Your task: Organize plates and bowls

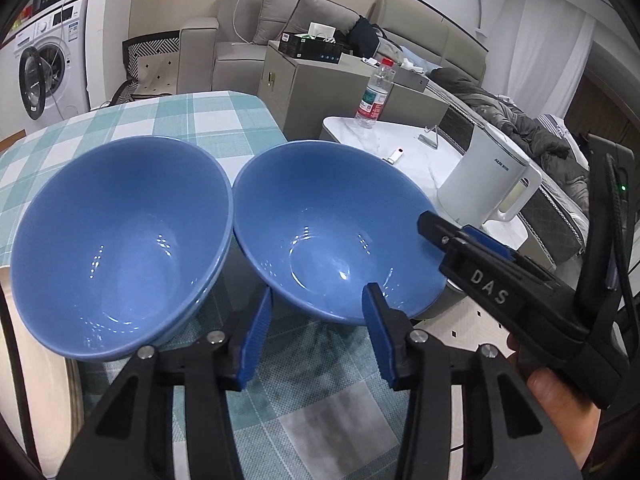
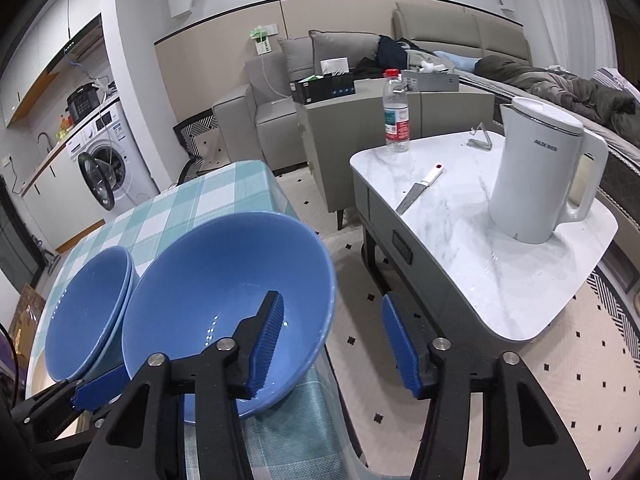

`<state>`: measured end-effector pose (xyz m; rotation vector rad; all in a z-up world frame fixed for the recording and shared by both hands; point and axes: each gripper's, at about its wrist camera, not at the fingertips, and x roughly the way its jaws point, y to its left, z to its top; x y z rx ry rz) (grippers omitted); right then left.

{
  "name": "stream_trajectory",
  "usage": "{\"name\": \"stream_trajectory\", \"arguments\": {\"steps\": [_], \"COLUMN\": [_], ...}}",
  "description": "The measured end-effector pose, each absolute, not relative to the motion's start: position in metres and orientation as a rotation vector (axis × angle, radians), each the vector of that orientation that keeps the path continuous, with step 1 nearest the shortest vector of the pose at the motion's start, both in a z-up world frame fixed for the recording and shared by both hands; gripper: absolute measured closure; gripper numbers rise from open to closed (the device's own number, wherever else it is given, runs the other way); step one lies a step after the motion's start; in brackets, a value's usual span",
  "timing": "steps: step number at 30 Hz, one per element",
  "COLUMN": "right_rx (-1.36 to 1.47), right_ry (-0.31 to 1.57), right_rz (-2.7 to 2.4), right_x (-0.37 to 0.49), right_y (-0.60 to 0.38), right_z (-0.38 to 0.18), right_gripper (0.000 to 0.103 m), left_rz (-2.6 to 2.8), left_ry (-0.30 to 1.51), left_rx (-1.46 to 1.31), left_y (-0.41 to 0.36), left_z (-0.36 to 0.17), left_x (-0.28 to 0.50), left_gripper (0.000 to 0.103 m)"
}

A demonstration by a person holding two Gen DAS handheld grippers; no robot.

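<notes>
Two nested bowls (image 1: 116, 240) sit at left; right gripper (image 2: 332, 344), jaws spread, straddles the single bowl's (image 1: 340, 232) rim unclamped; left gripper (image 1: 316, 332) released, stacking pending.

We read "DAS" in pale raised letters on the black body of the right gripper (image 1: 442, 236), seen from the left wrist view. We read "AUX" in small dark print on the white electric kettle (image 1: 490, 174), followed by characters too small for us to make out. The label on the water bottle (image 1: 374, 96) carries print we cannot read.
</notes>
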<state>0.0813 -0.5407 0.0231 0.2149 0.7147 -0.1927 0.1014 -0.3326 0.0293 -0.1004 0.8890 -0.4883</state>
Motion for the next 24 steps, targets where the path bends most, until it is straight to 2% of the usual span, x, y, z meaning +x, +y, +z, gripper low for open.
{"name": "stream_trajectory", "arguments": {"steps": [10,24], "right_rx": [0.210,0.162], "right_ry": [0.734,0.736], "right_rz": [-0.171,-0.179], "right_x": [0.089,0.090], "right_y": [-0.535,-0.529], "right_z": [0.015,0.012], "right_gripper": [0.070,0.078], "left_rz": [-0.481,-0.475], "left_ry": [0.891,0.876], "left_rx": [-0.140,-0.101], "left_y": [-0.326,-0.333], "left_z": [0.028,0.025], "left_x": [0.108,0.112], "left_gripper": [0.058,0.061]}}
